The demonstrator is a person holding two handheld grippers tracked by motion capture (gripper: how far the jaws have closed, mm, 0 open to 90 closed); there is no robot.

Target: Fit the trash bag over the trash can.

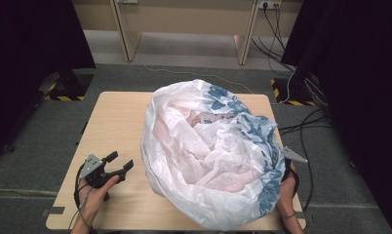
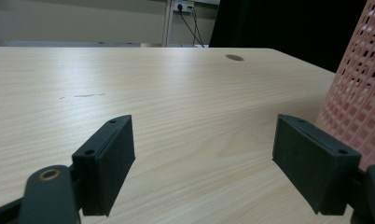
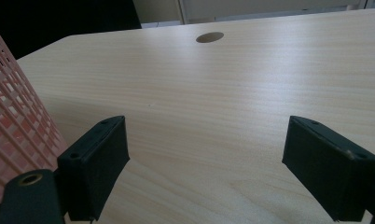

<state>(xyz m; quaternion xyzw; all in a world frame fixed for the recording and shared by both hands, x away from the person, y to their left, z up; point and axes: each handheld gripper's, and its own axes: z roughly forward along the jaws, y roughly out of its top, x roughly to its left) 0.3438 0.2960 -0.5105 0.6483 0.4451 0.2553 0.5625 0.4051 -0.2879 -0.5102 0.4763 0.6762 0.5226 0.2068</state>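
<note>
Bag-lined basket at centre of surface; both grippers idle beside it.

One white plastic bag [image 1: 211, 151] with blue print was draped over one pink lattice basket [image 2: 358, 98], probably as a liner, and stood upright on the surface [image 1: 118, 117]. Two grippers flanked it: the left gripper [image 1: 117, 165] rested near the bag's left side, fingers [image 2: 106, 168] apart and empty; the right gripper [image 3: 204, 172] sat low beside the basket wall, fingers likewise apart, likely positioned to take the bag's rim.

A lab recording bay, as we read it
Around the lone wooden table [image 1: 116, 122] we see black curtains [image 1: 33, 44], hazard-taped stand feet [image 1: 67, 95], grey carpet [image 1: 194, 73] and cables [image 1: 306, 117] beyond
</note>
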